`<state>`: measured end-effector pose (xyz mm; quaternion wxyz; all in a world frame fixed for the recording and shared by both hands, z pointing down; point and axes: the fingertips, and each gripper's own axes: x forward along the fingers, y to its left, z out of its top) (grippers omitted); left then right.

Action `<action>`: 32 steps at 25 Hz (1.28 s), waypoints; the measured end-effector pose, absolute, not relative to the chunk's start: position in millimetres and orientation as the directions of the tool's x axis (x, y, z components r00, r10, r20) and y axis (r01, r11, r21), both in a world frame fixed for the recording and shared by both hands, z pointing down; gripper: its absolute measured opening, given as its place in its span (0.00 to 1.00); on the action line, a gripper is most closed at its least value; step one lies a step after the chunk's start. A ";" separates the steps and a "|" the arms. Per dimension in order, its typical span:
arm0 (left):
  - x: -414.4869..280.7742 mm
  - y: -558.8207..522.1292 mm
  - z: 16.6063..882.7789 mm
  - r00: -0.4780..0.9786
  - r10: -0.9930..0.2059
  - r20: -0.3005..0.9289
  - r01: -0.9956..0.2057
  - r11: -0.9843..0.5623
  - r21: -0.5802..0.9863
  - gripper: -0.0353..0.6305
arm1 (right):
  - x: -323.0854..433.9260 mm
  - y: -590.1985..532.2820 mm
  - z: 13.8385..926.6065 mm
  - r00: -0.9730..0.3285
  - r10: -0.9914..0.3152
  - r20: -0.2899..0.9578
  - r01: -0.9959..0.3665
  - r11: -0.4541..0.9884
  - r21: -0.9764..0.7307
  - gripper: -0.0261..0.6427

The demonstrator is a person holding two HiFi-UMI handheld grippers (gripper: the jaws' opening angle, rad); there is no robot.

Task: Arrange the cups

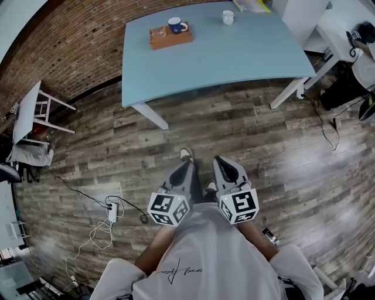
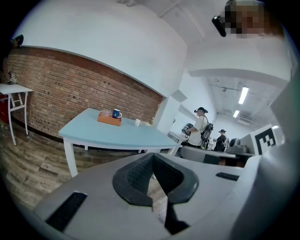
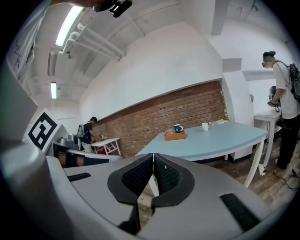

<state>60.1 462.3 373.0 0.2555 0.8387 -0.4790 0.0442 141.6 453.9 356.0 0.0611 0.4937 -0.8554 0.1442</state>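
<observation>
We have the left gripper (image 1: 186, 167) and right gripper (image 1: 222, 164) with jaws together, both empty, well short of the blue table (image 1: 234, 58). On the table: blue cup (image 1: 175, 24) on a wooden tray (image 1: 170, 40), white cup (image 1: 228, 17) at its far edge.

A pale blue table (image 1: 234, 58) stands on a dark plank floor (image 1: 117, 152) in front of a brick wall (image 1: 70, 47). Yellow papers (image 1: 256, 5) lie at its far edge. A white power strip (image 1: 112, 212) with cables lies on the floor at left. A small white table (image 1: 26, 111) stands by the wall. At right, a person (image 1: 363, 67) is beside a white desk (image 1: 334, 32).
</observation>
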 end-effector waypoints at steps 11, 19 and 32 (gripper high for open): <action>60.6 409.9 362.9 0.582 -0.773 0.252 -0.786 -0.456 0.417 0.07 | 123.5 405.9 358.1 -0.531 -0.801 0.277 -0.847 0.503 -0.172 0.07; 33.4 354.2 365.9 0.575 -0.777 0.256 -0.787 -0.439 0.434 0.07 | 90.3 351.2 362.9 -0.551 -0.772 0.318 -0.834 0.526 -0.168 0.07; -9.3 252.4 356.1 0.604 -0.766 0.220 -0.759 -0.469 0.451 0.07 | 34.7 255.2 360.0 -0.566 -0.744 0.356 -0.821 0.550 -0.155 0.07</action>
